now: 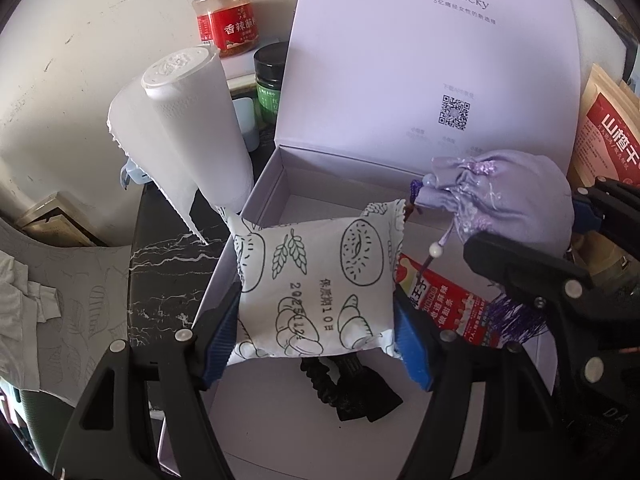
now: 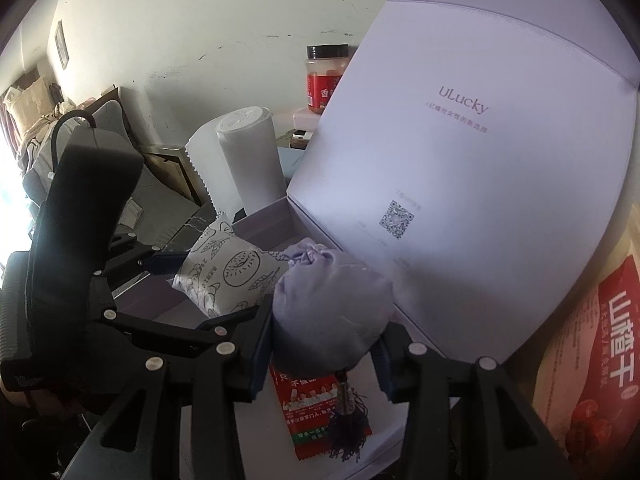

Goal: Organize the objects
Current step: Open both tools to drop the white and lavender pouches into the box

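Matt cardboard box (image 1: 276,184); soft lilac cloth pouch (image 1: 516,196).

Lilac pouch (image 1: 516,196); white packet (image 1: 316,288), green-black bakery doodles.

Left gripper (image 1: 316,320): black plastic scissor-style arms, round silver rivets at pivots, ribbed blue pads (image 1: 412,344) on finger insides. Right gripper (image 2: 326,354): same black frame, silver rivets, dark blue pads; bulky black housing behind.
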`<state>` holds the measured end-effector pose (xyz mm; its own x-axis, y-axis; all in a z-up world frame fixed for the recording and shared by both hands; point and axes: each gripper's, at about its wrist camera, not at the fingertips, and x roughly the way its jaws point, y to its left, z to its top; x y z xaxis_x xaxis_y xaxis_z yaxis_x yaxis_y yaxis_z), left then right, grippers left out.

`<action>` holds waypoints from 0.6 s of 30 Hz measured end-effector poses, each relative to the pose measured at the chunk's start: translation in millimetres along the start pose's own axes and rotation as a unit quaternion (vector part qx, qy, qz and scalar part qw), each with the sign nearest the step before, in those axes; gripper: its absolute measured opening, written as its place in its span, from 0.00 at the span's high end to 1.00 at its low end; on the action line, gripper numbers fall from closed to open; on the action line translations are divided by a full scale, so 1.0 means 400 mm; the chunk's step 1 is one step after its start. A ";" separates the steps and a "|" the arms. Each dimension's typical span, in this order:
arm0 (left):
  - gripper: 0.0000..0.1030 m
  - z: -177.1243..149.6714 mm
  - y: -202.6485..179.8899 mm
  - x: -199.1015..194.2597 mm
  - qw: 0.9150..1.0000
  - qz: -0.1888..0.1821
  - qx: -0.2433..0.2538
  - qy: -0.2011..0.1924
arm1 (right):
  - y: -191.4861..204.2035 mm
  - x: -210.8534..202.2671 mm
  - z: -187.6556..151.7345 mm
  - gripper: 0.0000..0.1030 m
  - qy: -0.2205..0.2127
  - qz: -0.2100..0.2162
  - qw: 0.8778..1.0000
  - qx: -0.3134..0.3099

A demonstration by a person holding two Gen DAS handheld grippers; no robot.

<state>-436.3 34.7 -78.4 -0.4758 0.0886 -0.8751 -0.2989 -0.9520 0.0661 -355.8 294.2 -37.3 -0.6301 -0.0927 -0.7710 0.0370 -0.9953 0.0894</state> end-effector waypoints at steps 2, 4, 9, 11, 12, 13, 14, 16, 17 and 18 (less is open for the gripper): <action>0.33 -0.001 -0.003 -0.005 1.000 0.005 0.003 0.001 | -0.001 -0.002 0.000 0.57 0.002 -0.004 1.000 0.000; 0.32 -0.002 -0.004 -0.011 1.000 0.007 0.003 0.001 | 0.000 -0.007 -0.001 0.55 0.003 -0.008 1.000 -0.003; 0.26 -0.001 -0.011 -0.038 1.000 0.026 0.008 -0.012 | -0.002 -0.019 0.006 0.42 0.001 -0.029 1.000 -0.003; 0.22 0.000 -0.015 -0.048 0.999 0.040 0.011 -0.017 | -0.006 -0.023 0.008 0.40 0.002 -0.034 0.999 0.000; 0.21 0.000 -0.015 -0.054 0.999 0.043 0.011 -0.019 | -0.007 -0.025 0.008 0.40 0.004 -0.035 0.999 0.001; 0.21 -0.001 -0.015 -0.059 0.999 0.042 0.009 -0.019 | -0.009 -0.027 0.008 0.40 0.004 -0.036 0.999 0.002; 0.21 -0.002 -0.014 -0.065 0.999 0.041 0.008 -0.019 | -0.010 -0.031 0.007 0.40 0.004 -0.037 0.999 0.002; 0.21 -0.003 -0.009 -0.076 0.999 0.041 0.003 -0.021 | -0.009 -0.040 0.006 0.40 0.003 -0.041 0.999 0.002; 0.21 -0.004 -0.005 -0.082 0.999 0.040 0.000 -0.023 | -0.008 -0.045 0.006 0.40 0.003 -0.042 0.999 0.000; 0.21 -0.004 -0.002 -0.091 0.999 0.040 -0.002 -0.025 | -0.005 -0.050 0.005 0.40 0.003 -0.043 0.999 -0.002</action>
<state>-417.4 31.9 -47.5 -0.5388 0.0271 -0.8420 -0.2550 -0.9578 0.1324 -344.8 298.0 -20.5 -0.6271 -0.0071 -0.7789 -0.0133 -0.9997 0.0198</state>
